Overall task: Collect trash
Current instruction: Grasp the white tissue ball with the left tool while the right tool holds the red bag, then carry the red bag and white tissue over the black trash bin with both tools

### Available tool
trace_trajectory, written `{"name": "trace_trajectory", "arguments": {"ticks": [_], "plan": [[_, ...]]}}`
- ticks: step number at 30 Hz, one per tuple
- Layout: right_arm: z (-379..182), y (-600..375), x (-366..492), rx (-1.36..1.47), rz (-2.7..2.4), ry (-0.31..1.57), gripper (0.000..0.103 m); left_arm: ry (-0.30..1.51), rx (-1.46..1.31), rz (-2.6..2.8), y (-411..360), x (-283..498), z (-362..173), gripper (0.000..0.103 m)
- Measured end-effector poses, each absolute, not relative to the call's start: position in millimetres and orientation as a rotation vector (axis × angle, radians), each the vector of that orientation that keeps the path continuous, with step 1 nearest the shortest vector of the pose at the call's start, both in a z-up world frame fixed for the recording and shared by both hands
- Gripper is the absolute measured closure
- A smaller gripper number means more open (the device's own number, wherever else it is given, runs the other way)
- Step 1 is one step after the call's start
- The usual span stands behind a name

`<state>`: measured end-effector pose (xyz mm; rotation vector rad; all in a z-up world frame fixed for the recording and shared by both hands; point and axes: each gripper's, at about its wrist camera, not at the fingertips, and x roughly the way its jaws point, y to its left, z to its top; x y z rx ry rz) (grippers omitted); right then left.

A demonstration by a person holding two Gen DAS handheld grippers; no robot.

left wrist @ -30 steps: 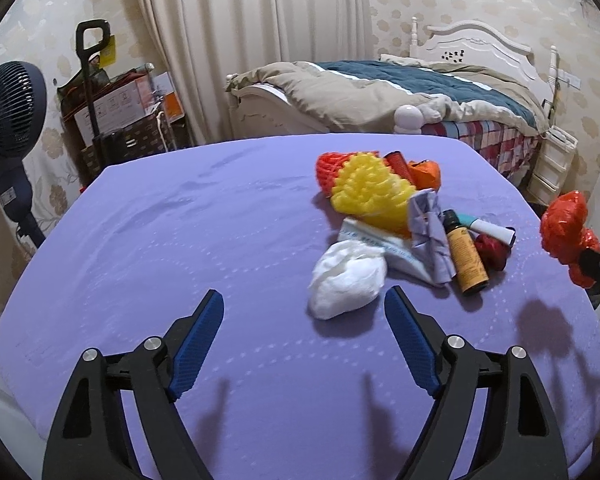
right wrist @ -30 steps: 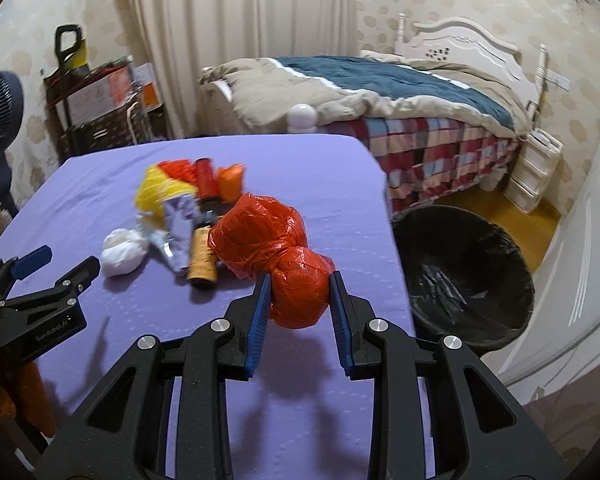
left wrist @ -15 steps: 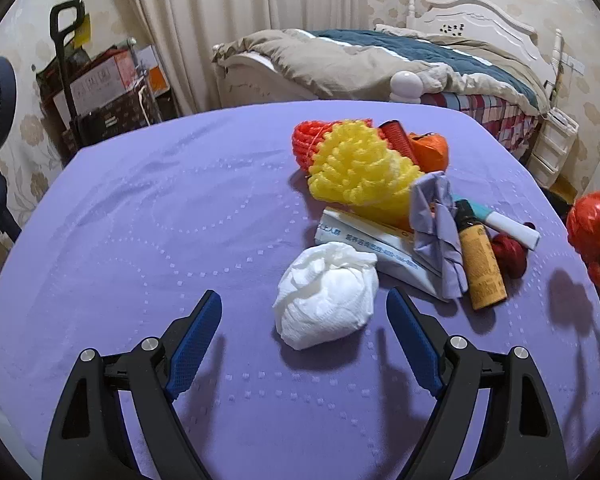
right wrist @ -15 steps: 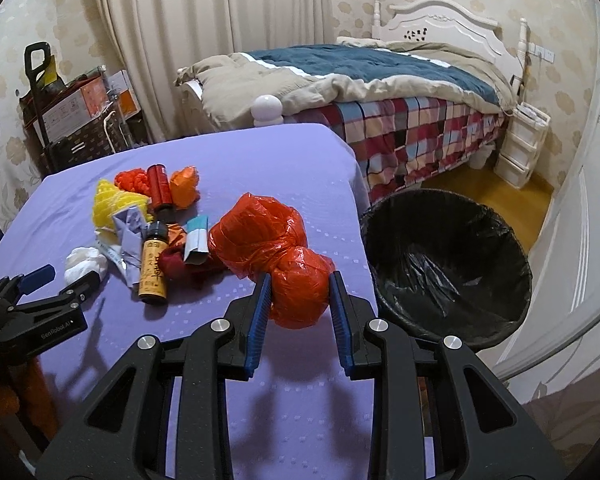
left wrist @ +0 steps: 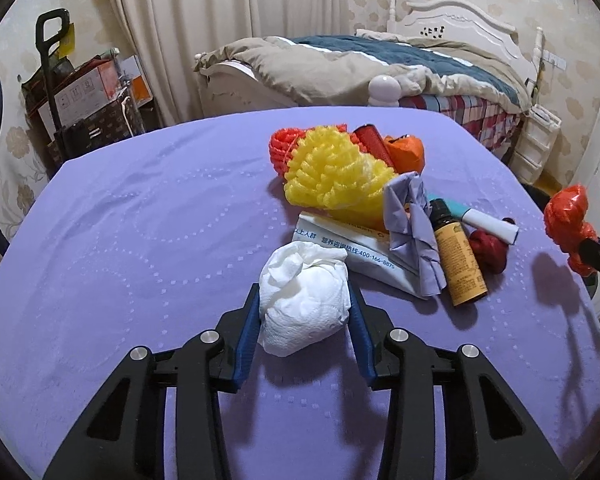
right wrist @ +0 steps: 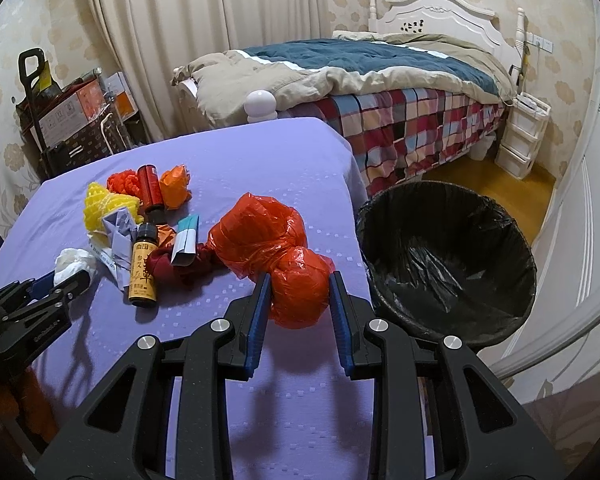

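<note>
The left gripper (left wrist: 304, 312) pinches a crumpled white paper wad (left wrist: 304, 298) between its blue pads, the wad resting on the purple tablecloth (left wrist: 140, 240); ahead and to its right lie a yellow foam net (left wrist: 334, 178), an amber bottle (left wrist: 458, 256) and a white carton (left wrist: 352, 252); the right gripper (right wrist: 298, 298) clamps a knotted red plastic bag (right wrist: 276, 248), with the black-lined bin (right wrist: 446, 256) just right of it.

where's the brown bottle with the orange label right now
The brown bottle lies on the purple table, right of the crumpled grey paper and left of the dark red wad.
</note>
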<state>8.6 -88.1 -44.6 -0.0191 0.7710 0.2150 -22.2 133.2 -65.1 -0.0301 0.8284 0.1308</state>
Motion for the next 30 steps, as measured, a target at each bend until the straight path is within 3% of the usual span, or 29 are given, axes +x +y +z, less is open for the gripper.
{"name": "trace_trajectory", "arguments": {"ticks": [13,30], "plan": [[-30.8,-115.4,17.5,-0.005,0.137,0.724,0.074,0.653,-0.027,-0.008,73.6,-18.4,-10.1,0.062],[-44.4,-206.6,75.3,0.054,-0.079,0.725,0.074,0.656,0.069,-0.185,-59.9,71.2,-23.6,0.062]]}}
